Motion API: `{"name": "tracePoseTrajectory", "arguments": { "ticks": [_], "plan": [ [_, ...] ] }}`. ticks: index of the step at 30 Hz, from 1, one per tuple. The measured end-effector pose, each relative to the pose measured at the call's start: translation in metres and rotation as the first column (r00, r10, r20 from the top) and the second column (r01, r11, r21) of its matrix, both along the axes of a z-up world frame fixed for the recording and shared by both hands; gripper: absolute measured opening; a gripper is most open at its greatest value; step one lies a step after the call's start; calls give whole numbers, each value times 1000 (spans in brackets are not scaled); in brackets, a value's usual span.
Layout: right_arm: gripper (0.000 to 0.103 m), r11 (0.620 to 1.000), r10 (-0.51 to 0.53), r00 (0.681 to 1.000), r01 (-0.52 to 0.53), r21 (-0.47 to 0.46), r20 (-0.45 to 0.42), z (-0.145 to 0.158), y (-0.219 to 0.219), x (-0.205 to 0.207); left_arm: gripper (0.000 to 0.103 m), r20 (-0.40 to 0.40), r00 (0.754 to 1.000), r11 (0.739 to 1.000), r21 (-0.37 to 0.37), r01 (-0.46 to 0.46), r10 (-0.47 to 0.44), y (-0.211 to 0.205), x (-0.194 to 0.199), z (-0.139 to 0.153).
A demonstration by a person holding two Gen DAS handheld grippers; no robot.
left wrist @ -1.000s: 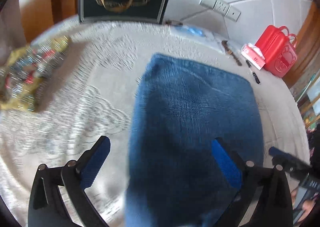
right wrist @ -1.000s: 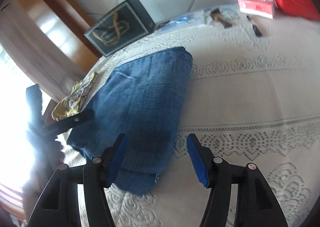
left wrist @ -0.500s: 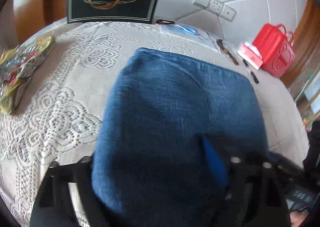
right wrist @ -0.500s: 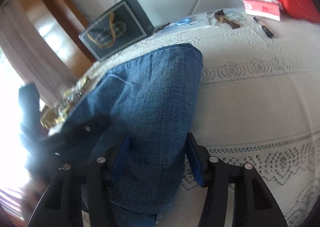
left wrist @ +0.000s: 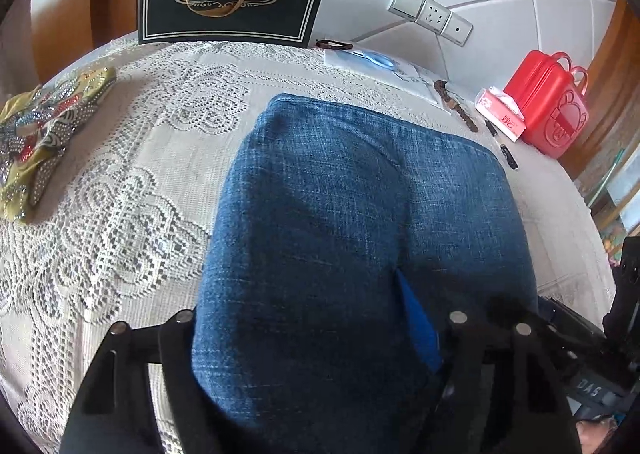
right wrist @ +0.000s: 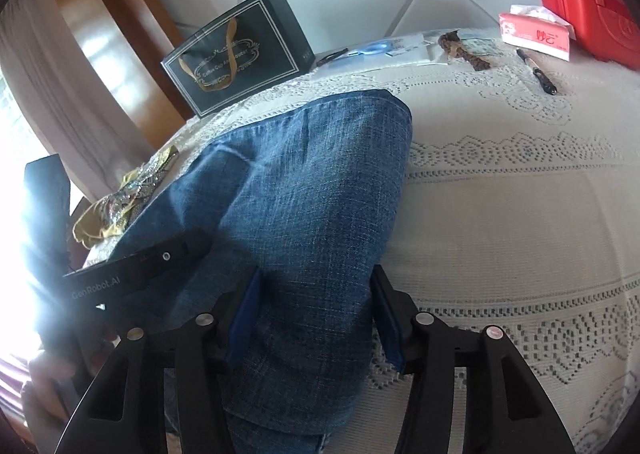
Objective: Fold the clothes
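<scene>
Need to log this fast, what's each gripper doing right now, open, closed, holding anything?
Left gripper: jaws closing around the near edge of the jeans.
Right gripper: jaws closing, pads pressing a fold of the jeans.

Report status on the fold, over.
Left gripper and right gripper both closing around the near edge of the folded jeans. Jeans bunched on lace tablecloth. Nothing in the way.

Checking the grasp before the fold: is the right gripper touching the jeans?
Touching. In the right wrist view the jeans bulge between the closing right gripper, against both pads.
</scene>
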State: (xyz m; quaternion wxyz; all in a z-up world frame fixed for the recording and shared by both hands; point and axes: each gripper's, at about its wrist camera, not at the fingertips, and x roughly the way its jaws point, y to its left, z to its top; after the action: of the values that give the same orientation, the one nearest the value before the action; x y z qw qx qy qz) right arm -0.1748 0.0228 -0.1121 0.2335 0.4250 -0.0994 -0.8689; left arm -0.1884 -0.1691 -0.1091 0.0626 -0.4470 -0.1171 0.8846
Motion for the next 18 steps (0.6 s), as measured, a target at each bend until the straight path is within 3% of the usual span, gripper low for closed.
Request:
{"name": "tracePoseTrajectory", "arguments": {
  "ticks": [1,4,6,13,15,18],
  "plan": [
    [44,1000,4,1000,-4,9,-8,2,-2,2,61,-9,1000,1000,-11,0,0,2,4,3],
    [43,1000,5,1000,-5,13,-14,0,-3,6,60,-18,1000,1000,-29,-3,3,5,6,2],
    [43,998,-10,1000,12,-59,24,-4,6,1,62,0,1000,1000,22,-17,17,-1,2,-4],
    [43,1000,-6,992,8,-16,127,0,1,-16,61,180,983,998,32,-46,39,0,-21,1],
    [41,999,-28,985,24,22,172,3,-4,-21,55,263,963,994,70,-82,61,-4,-26,7],
    [28,998,-57,973,47,53,223,16,-9,-26,38,270,960,993,70,-92,70,-1,-24,27]
  ]
}}
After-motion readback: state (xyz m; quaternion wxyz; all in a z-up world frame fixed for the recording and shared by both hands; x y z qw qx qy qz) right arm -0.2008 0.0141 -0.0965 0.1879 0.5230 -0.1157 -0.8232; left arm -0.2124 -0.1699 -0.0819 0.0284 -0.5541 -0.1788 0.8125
